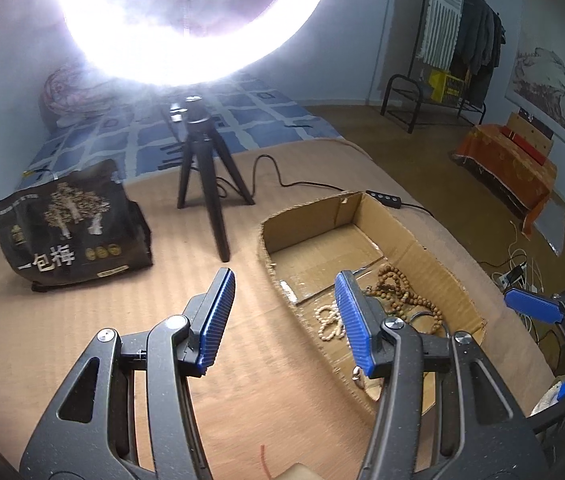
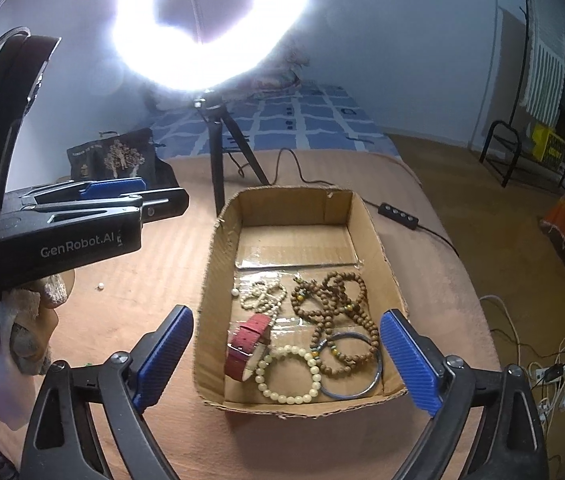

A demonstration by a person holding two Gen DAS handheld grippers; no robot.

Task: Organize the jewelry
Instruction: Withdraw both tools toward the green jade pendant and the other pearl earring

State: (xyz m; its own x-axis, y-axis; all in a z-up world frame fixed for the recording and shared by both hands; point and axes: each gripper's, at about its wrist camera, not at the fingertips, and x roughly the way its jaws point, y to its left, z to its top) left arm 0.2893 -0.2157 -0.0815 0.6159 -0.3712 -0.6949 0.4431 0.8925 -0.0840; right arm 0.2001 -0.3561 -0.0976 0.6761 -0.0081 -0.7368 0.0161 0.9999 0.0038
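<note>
A shallow cardboard box point(image 2: 211, 280) lies on the brown table and holds the jewellery. In it are brown wooden bead strands point(image 2: 334, 304), a pale bead bracelet point(image 2: 259, 378), a red watch strap point(image 2: 248, 340), a thin blue bangle point(image 2: 362, 390) and a small white bead string point(image 2: 262, 294). My right gripper point(image 2: 288, 360) hangs wide open above the box's near end, pads touching nothing. My left gripper point(image 1: 286, 320) is open and empty over the table, just left of the box point(image 1: 434, 264). Its right finger hides part of the brown beads point(image 1: 402, 284).
A ring light on a black tripod point(image 1: 202, 184) stands behind the box and glares into both views. A black printed bag point(image 1: 70, 228) sits at the back left. The light's cable and switch point(image 2: 398, 212) run past the box's far right. One loose white bead point(image 2: 100, 286) lies on the table.
</note>
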